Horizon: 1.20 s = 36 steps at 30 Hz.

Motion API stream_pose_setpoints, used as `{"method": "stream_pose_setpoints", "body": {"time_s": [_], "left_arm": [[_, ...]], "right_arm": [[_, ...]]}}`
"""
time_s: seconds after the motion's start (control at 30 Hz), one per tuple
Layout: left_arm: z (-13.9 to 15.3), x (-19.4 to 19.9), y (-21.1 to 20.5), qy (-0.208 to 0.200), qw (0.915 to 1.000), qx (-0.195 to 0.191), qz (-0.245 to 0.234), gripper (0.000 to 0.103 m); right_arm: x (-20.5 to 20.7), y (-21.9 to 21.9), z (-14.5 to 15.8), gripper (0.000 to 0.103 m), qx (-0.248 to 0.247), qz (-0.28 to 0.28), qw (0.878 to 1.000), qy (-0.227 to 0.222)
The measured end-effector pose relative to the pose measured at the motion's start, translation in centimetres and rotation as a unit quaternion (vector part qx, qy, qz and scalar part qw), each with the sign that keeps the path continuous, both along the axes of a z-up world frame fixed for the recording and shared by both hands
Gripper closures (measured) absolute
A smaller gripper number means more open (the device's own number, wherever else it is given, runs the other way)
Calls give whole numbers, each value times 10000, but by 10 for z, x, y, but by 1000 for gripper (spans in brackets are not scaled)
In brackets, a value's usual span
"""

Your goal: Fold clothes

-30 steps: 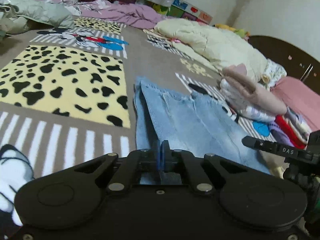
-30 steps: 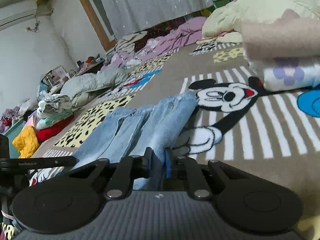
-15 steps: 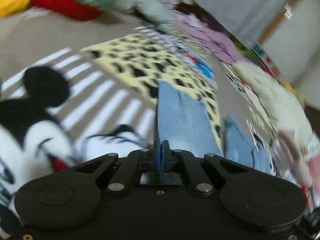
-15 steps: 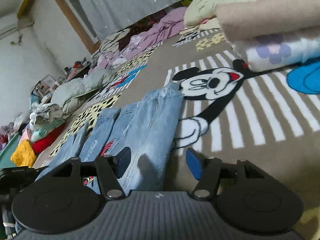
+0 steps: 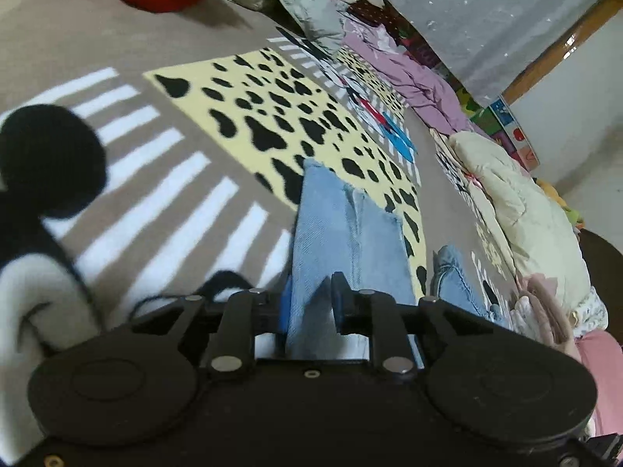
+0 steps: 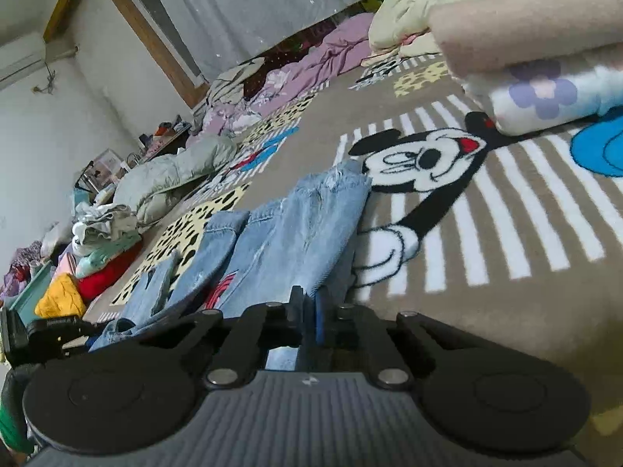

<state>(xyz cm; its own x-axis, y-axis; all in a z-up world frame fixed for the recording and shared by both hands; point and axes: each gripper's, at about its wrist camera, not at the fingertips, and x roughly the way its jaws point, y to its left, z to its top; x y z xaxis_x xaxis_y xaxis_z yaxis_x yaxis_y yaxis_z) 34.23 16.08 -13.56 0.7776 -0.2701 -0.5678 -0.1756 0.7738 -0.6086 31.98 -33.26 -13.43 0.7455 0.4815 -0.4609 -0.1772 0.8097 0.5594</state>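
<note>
Light-blue jeans (image 5: 342, 241) lie spread on a cartoon-print blanket (image 5: 163, 179), running from the bottom centre of the left wrist view up toward a yellow, black-spotted panel in the middle of the frame. The left gripper (image 5: 310, 303) sits low over the near end of the denim, its jaws parted with a strip of the fabric standing between the two blue-padded fingers; whether the pads press on it cannot be told. In the right wrist view the jeans (image 6: 296, 225) fill the lower centre, legs side by side and frayed hems pointing toward the upper right, beside a black-and-white mouse figure woven into the blanket (image 6: 506, 233). The right gripper (image 6: 310, 319) has its jaws drawn nearly together over the denim edge at the bottom centre; the cloth appears pinched between them. At the lower left of that frame part of the other gripper's black body shows. A folded stack (image 6: 545, 58) of pinkish and flower-printed clothes rises at the upper right, touching the blanket near the mouse's ear. Red, yellow and mint-green clothes (image 6: 89, 276) are heaped at the left edge, a grey-green jacket (image 6: 171, 179) lies further up, and purple bedding (image 6: 323, 58) sits below a pale curtain (image 6: 253, 0) at the top.
</note>
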Motion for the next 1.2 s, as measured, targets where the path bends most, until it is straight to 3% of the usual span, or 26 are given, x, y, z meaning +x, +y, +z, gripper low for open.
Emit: {"method": "stream_pose_setpoints", "body": {"time_s": [0.07, 0.13, 0.17, 0.2, 0.27, 0.3, 0.33, 0.53, 0.67, 0.87, 1.2], "left_arm": [[1, 3, -5, -42, 9999, 105, -117, 85], [1, 3, -9, -83, 9995, 213, -216, 91], [2, 2, -11, -97, 9993, 262, -249, 100], [2, 3, -13, -114, 9990, 337, -261, 101], [3, 3, -15, -169, 9983, 481, -270, 103], [5, 2, -16, -232, 9980, 539, -249, 103], [7, 1, -17, -295, 9975, 597, -228, 103], [19, -7, -1, -656, 9952, 704, 184, 103], [18, -13, 16, -516, 9944, 654, 648, 103], [18, -27, 42, -347, 9886, 612, 1328, 103], [21, -85, 54, -135, 9751, 646, 2117, 103]], "right_arm": [[2, 2, 0, 87, -53, -21, 10000, 33], [5, 3, 0, 70, -87, -2, 9999, 50], [6, 5, 0, 68, -131, -3, 9999, 55], [8, 6, 0, 68, -142, 33, 9999, 76], [8, 6, 0, 74, -118, 62, 9999, 72], [7, 5, 1, 91, -102, 34, 9999, 34], [6, 4, 1, 96, -87, 7, 10000, -3], [-5, 2, 16, 98, -160, -105, 9991, -375], [-10, -13, 26, 99, -49, -264, 9985, -485], [-36, -56, 35, 99, 24, -1009, 9929, -635], [-117, -142, 15, 99, 326, -2920, 9556, -228]]}}
